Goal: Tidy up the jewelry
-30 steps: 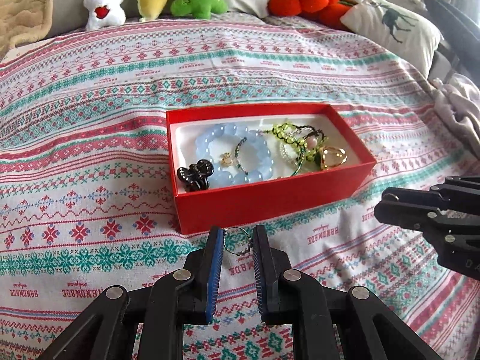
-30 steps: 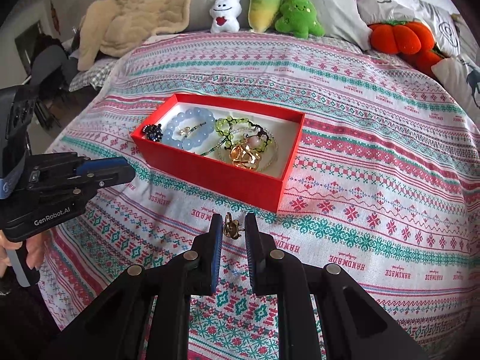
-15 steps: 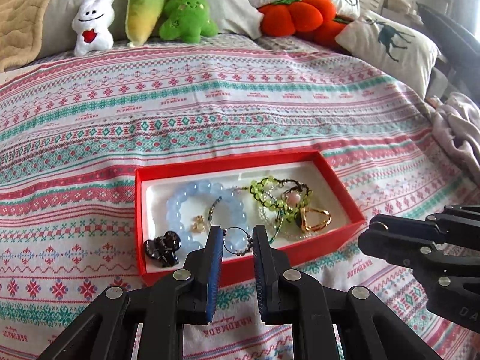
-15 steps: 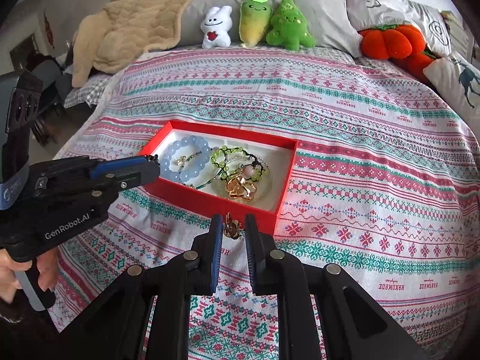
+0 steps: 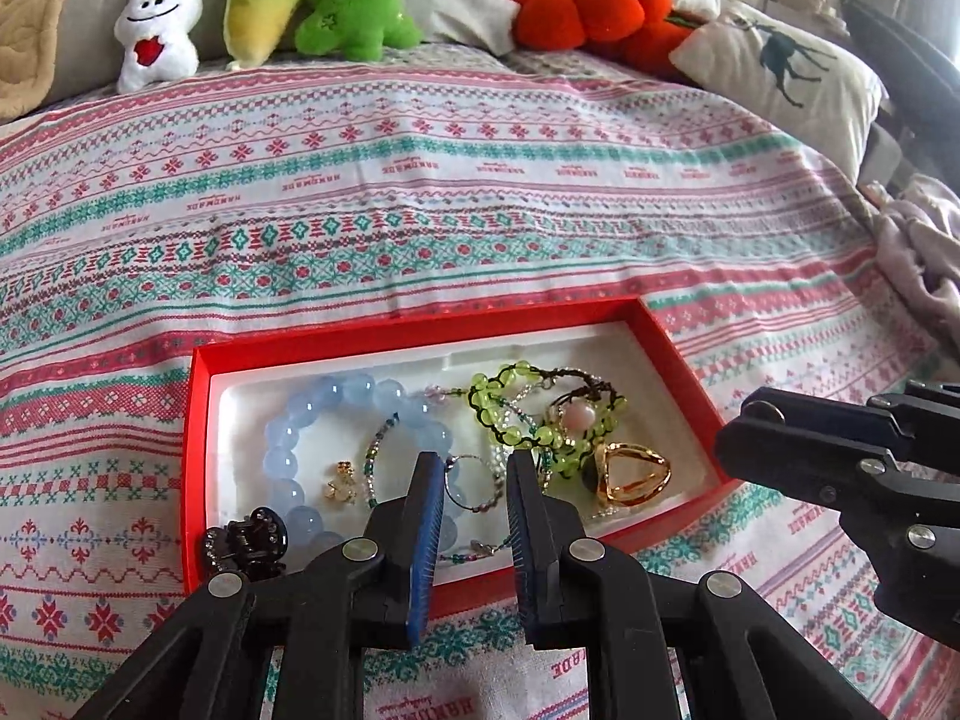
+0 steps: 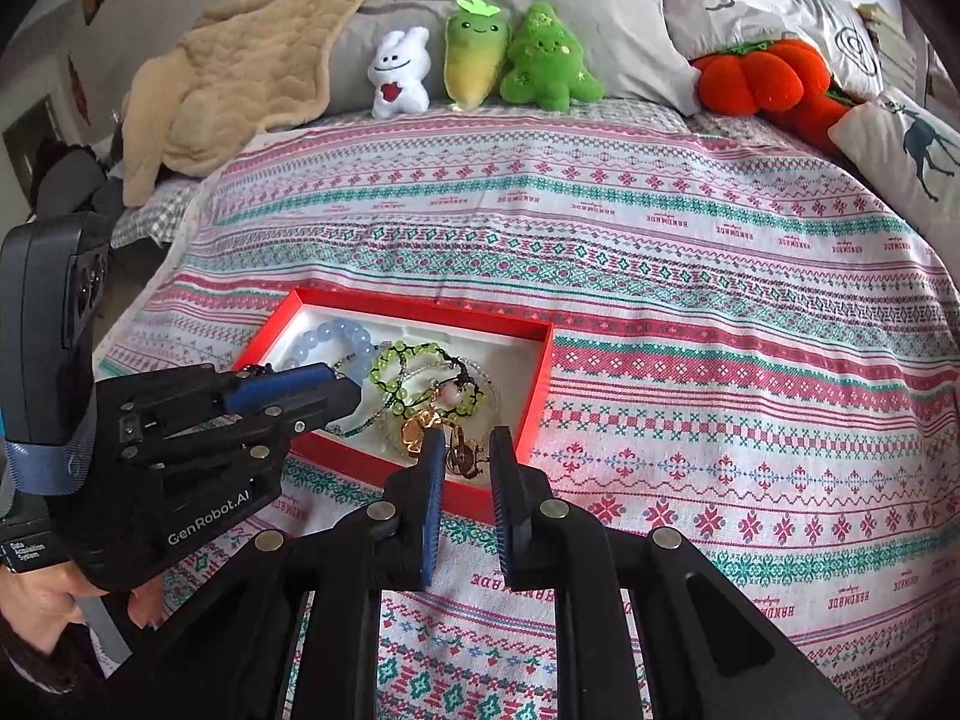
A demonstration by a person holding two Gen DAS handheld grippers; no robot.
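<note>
A red box point(image 5: 420, 330) with a white lining lies on the patterned bedspread. It holds a pale blue bead bracelet point(image 5: 300, 426), a green bead bracelet point(image 5: 510, 402), a gold ring point(image 5: 636, 474), a small gold charm point(image 5: 339, 480) and a black hair clip point(image 5: 246, 540). My left gripper point(image 5: 474, 480) is shut on a thin wire ring point(image 5: 474, 483) above the box's middle. My right gripper point(image 6: 465, 459) is shut on a small gold earring point(image 6: 462, 456) over the box's near right corner point(image 6: 528, 438). The left gripper also shows in the right wrist view point(image 6: 318, 390).
Plush toys stand at the bed's head: a white rabbit point(image 6: 399, 75), a yellow-green radish point(image 6: 474, 54), a green tree point(image 6: 546, 60) and an orange pumpkin point(image 6: 756, 75). A beige blanket point(image 6: 240, 66) lies at the far left, a deer pillow point(image 5: 780, 66) at the right.
Both grippers have moved forward from in front of the box to above it, each still holding its piece. The box now sits lower and closer in both views.
</note>
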